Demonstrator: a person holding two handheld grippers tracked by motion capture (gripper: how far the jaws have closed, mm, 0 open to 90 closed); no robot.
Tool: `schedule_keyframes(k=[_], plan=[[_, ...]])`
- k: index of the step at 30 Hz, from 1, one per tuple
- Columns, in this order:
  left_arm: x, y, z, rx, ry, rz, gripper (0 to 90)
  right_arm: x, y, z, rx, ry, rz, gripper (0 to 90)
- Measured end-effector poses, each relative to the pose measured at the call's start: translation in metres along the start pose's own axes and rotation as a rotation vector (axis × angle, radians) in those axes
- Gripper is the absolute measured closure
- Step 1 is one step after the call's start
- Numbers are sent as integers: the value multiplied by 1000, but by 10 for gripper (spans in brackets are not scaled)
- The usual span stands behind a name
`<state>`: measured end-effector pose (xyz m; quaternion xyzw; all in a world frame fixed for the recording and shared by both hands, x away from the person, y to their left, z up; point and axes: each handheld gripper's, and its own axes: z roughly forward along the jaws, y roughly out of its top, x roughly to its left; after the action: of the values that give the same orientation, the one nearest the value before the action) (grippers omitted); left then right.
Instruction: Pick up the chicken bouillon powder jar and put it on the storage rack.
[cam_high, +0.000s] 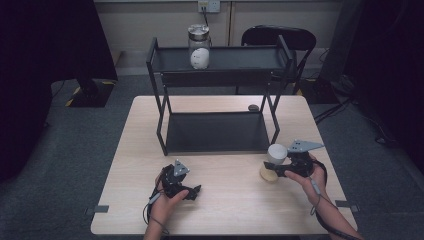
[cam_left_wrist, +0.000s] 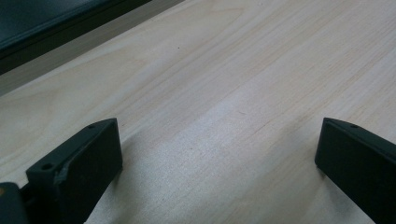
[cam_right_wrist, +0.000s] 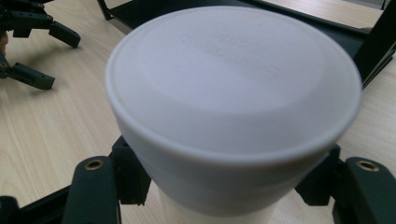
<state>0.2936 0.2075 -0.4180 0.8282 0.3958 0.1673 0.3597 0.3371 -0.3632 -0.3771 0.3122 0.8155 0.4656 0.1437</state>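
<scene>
We see the right gripper (cam_high: 276, 169) near the right edge of the desk (cam_high: 225, 210), its jaws pinching a white-capped container (cam_high: 273, 161) just below the cap; in the right gripper view the black jaws sit tight against both sides of the container (cam_right_wrist: 233, 107), whose broad white cap rises above them. The container stands on the desk in front of the right front leg of the black two-tier rack (cam_high: 217, 80), just off the rack's lower shelf, and its pale lower body shows beneath the cap in the high view. Our left gripper (cam_high: 187, 189) lies low over the desk nearer the front edge, left of the middle, held in the person's left hand (cam_high: 167, 197); in the left gripper view its jaws stand spread wide with only bare wood (cam_left_wrist: 224, 93) between them, and the same gripper (cam_right_wrist: 35, 51) shows in the top left corner of the right gripper view, well apart from the container. On the rack's upper shelf, towards its left end, stands a glass jar (cam_high: 198, 47) with a metal lid and something white inside. A small dark object (cam_high: 253, 107) lies on the desk near the back edge, behind the rack; what it is we cannot tell.
</scene>
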Motion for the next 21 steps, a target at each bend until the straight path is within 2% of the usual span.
schedule_keyframes(k=[5, 10, 16, 21], plan=[[0, 0, 0, 0, 0, 0, 0, -1, 9, 0, -5, 10, -2, 347], [0, 0, 0, 0, 0, 0, 0, -1, 25, 3, 12, 26, -20, 348], [0, 0, 0, 0, 0, 0, 0, 0, 40, 10, 12, 48, -5, 349], [0, 0, 0, 0, 0, 0, 0, 2, 55, 15, 11, 56, -16, 349]])
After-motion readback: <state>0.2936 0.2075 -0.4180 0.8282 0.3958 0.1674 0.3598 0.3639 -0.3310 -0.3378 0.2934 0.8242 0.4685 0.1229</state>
